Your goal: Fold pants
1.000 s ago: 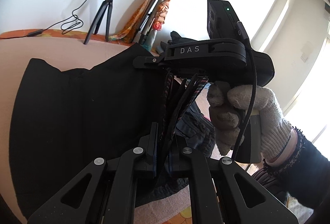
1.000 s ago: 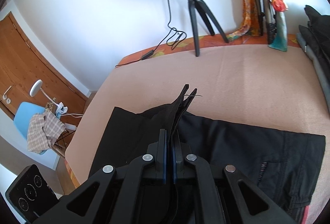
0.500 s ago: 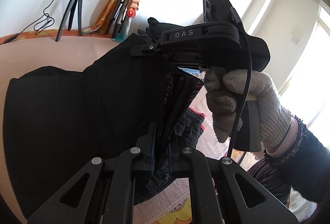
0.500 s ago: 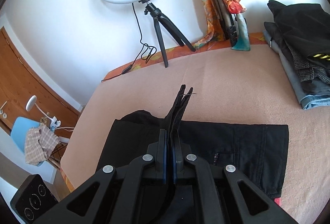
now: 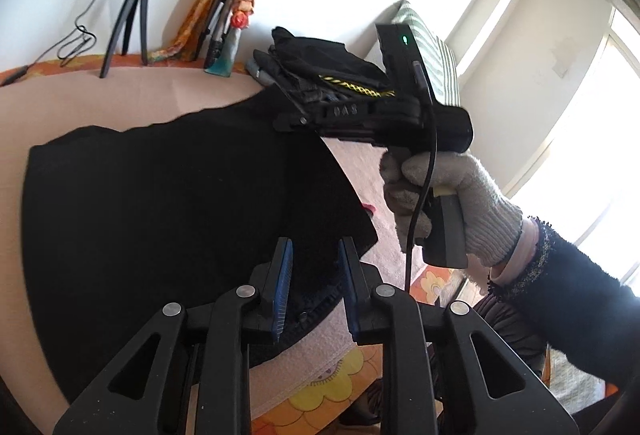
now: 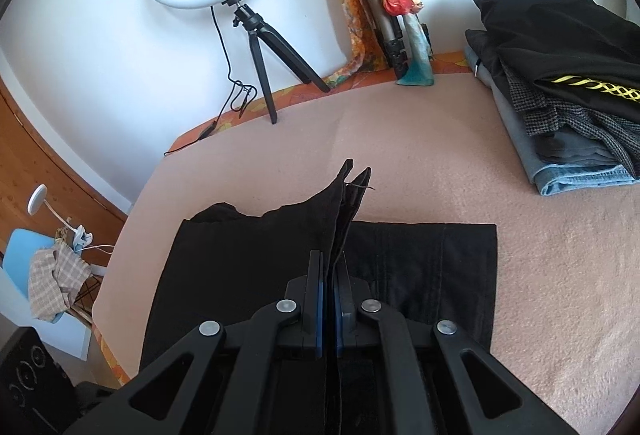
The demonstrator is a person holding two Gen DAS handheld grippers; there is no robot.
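The black pants point(image 5: 160, 203) lie folded on a pink blanket point(image 5: 120, 91). My left gripper point(image 5: 314, 275) is open just above their near right corner, holding nothing. My right gripper point(image 6: 328, 275) is shut on an edge of the pants point(image 6: 420, 267), and the pinched fabric stands up between its fingers. In the left wrist view the right gripper point(image 5: 288, 123) holds that edge at the far right corner, with a gloved hand behind it.
A stack of folded clothes point(image 6: 568, 83) sits at the back right of the blanket point(image 6: 440, 139). A ring light on a tripod point(image 6: 256, 35) and a wrapped tripod point(image 6: 392, 15) stand against the back wall. The blanket's edge drops off on the left.
My left gripper has opened and let go of the pants. The lifted layer has come down flat over the pants. The right gripper keeps its hold and has moved towards the far right.
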